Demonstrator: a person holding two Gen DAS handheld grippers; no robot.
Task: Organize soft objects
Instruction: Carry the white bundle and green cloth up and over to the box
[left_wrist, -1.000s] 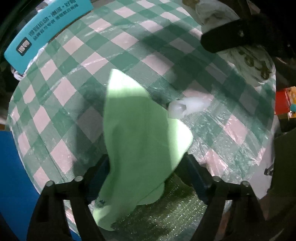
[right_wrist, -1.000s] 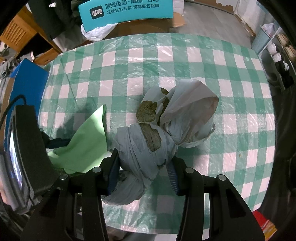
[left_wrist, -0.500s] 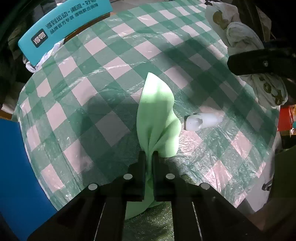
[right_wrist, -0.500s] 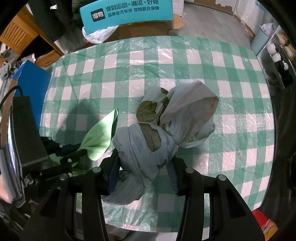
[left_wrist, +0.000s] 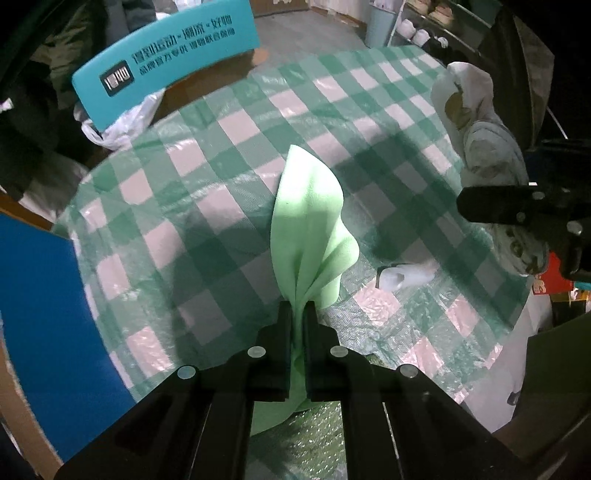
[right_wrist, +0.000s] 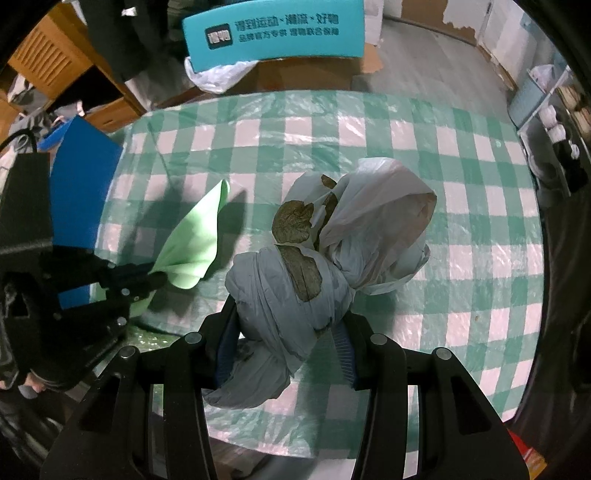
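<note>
Over the tabletop (left_wrist: 207, 192), my left tongs (left_wrist: 299, 314) have just pinched the green cloth (left_wrist: 310, 221) and lifted it; right tongs (right_wrist: 288, 325) clamp the bundled bag (right_wrist: 295, 288), ready for sorting.

table (right_wrist: 369, 122): green-white checked cloth | beyond: teal sign (right_wrist: 273, 33) (white lettering), wooden cabinet (right_wrist: 48, 62) | floor (right_wrist: 436, 59): grey | light: dim

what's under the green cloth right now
Checked tablecloth shows beneath the lifted green cloth, pinched by the left tongs. Its lower end hides whatever lies under there.

Black grippers, silver screws; right gripper (right_wrist: 291, 343) fingers (right_wrist: 341, 350) blue-padded.
</note>
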